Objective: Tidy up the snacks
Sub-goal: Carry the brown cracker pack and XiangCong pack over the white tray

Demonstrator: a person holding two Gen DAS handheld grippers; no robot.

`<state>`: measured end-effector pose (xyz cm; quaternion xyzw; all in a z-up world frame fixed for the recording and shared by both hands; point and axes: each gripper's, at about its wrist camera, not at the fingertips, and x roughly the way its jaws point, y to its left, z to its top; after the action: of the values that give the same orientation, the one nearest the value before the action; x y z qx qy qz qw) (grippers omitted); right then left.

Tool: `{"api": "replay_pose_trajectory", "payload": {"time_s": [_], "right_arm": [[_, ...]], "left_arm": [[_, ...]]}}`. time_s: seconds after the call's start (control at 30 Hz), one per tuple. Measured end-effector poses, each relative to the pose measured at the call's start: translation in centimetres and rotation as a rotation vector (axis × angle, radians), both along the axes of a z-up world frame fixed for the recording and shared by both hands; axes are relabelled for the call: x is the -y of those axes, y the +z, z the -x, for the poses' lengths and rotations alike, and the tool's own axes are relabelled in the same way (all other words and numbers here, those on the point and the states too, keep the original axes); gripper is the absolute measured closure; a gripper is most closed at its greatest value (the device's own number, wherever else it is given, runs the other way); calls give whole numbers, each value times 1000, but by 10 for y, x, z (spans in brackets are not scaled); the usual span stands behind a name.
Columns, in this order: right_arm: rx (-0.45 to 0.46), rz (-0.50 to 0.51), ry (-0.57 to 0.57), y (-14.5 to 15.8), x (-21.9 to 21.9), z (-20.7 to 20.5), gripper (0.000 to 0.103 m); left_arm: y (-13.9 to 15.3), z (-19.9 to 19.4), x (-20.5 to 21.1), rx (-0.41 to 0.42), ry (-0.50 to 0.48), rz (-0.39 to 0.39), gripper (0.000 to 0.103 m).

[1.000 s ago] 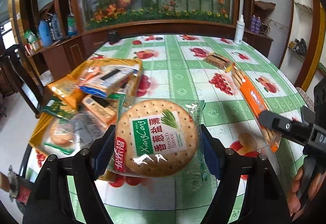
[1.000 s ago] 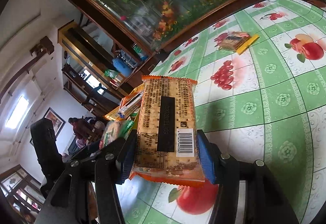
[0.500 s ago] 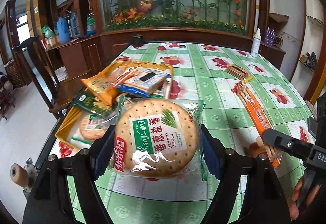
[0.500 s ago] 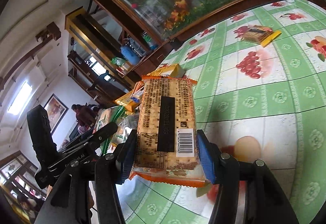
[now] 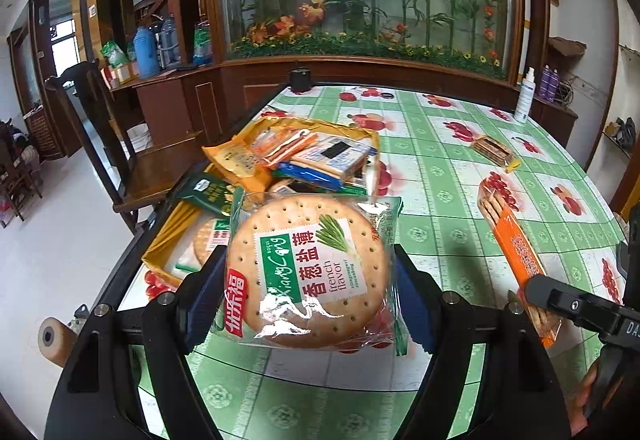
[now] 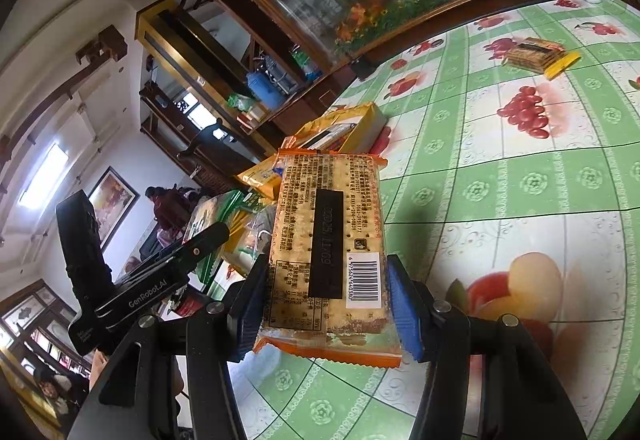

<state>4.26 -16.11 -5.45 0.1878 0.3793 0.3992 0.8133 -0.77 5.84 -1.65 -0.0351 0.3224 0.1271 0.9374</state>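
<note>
Left gripper [image 5: 310,294]: pinching round cracker pack [image 5: 308,272], as before.
Right gripper [image 6: 326,304]: pinching orange pack [image 6: 328,252], unchanged.
Snack tray [image 5: 164,252]: ahead-left, now farther beyond the left tips.

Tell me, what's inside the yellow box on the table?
The yellow box holds snack packets: orange, blue and white, green, and a round cracker pack. Whatever lies beneath them is hidden.

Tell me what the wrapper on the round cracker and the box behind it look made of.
Round cracker's clear wrapper: glossy plastic film, judging by the glare and crinkles. Yellow open box behind it: likely matte cardboard, since its thin walls stand stiff and show no shine.
</note>
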Motion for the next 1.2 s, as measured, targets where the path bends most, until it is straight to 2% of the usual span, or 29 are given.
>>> {"api": "replay_pose_trajectory", "payload": {"time_s": [0.57,1.2], "right_arm": [[-12,23,74,0,-38,-6,46],[44,44,144,34,-103,-34,46]], "left_arm": [[-7,-1,-35,-3,68,23,26],[4,-11,-68,20,117,36,26]]}}
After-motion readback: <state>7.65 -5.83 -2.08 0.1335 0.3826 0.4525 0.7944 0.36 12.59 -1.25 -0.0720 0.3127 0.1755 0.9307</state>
